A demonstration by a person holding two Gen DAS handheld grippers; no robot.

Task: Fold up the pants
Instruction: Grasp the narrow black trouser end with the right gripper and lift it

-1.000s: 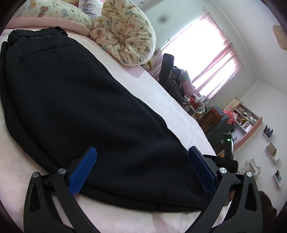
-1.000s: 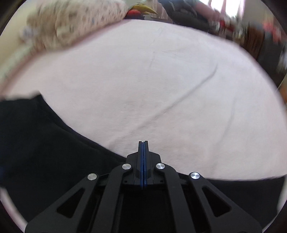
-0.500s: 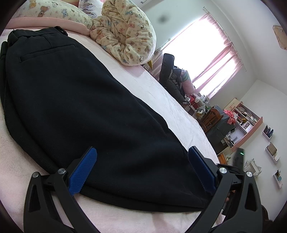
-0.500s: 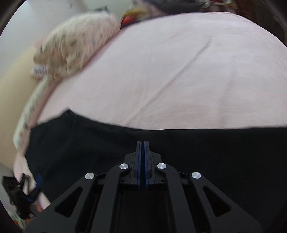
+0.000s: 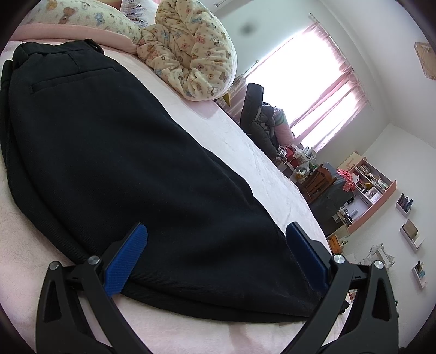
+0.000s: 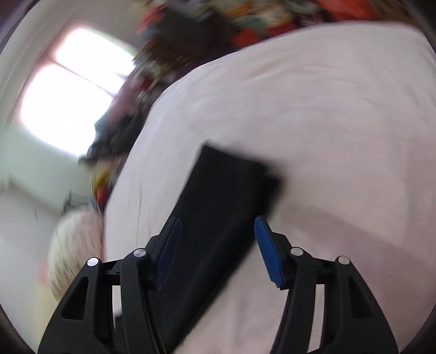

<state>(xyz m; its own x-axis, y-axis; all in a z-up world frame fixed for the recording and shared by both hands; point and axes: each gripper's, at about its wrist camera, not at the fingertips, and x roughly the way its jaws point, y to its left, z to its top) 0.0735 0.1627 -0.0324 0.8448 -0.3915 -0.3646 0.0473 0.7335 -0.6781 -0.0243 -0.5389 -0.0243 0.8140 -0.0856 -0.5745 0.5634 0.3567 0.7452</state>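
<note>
Black pants (image 5: 130,163) lie flat on the pink bed (image 5: 239,152), waistband at the far upper left, legs folded one over the other toward me. My left gripper (image 5: 218,253) is open and empty, its blue pads either side of the pants' near end, low over the cloth. In the blurred right wrist view the pants (image 6: 218,217) run as a dark strip away from me, their far end square on the bed (image 6: 327,136). My right gripper (image 6: 216,245) is open and empty above that strip.
A teddy-print quilt (image 5: 196,51) and pillow (image 5: 81,16) lie at the head of the bed. Beyond the bed's right edge stand a dark chair (image 5: 256,114), a cluttered desk (image 5: 327,185) and wall shelves (image 5: 373,188) under a bright window (image 5: 305,89).
My right gripper has opened from shut and swung fast round to look along the pants. My left gripper has stayed open in place.
</note>
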